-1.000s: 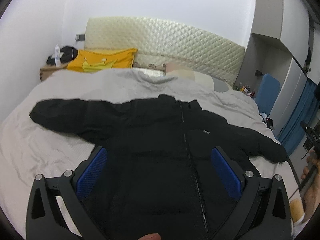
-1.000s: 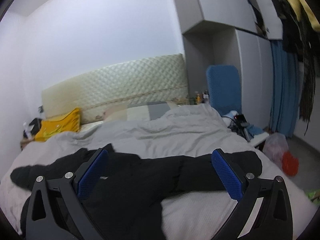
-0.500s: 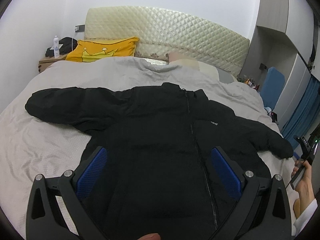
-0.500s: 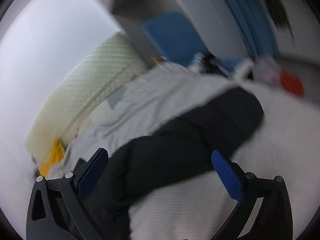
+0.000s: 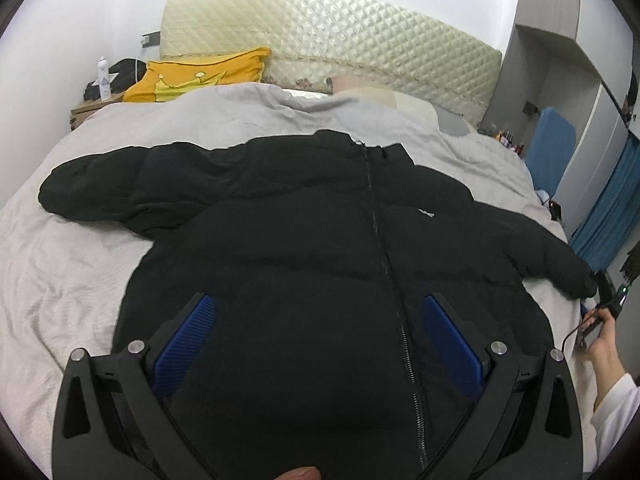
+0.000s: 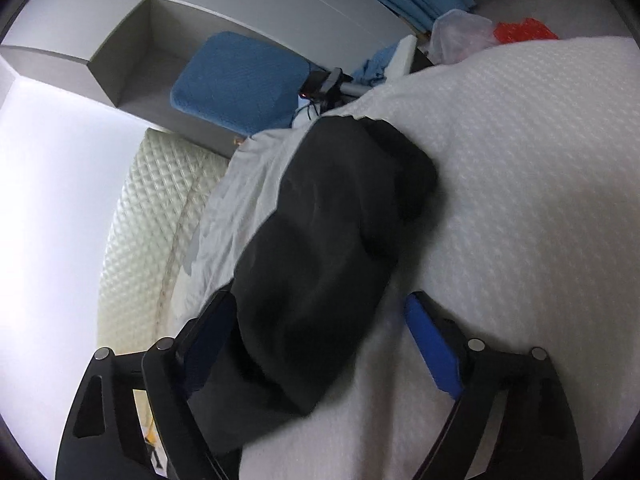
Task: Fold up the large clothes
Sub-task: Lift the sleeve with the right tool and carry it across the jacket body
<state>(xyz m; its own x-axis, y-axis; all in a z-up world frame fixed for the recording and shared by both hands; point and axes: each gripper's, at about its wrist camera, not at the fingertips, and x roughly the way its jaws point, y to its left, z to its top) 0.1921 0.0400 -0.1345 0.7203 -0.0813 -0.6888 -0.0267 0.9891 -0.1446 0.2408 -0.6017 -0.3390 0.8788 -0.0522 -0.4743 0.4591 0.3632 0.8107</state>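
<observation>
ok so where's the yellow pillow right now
In the left wrist view the yellow pillow sits at the upper left, at the head of the bed against the quilted headboard, beyond the black jacket.

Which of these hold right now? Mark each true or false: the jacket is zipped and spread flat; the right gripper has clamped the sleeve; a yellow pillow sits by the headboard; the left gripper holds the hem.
1. The black jacket lies zipped and spread flat on the bed. True.
2. The right gripper has clamped the sleeve. False: its jaws have just been closing, the sleeve between them, one pad clear of it.
3. A yellow pillow sits by the headboard. True.
4. The left gripper holds the hem. False: it is open above the jacket.
</observation>
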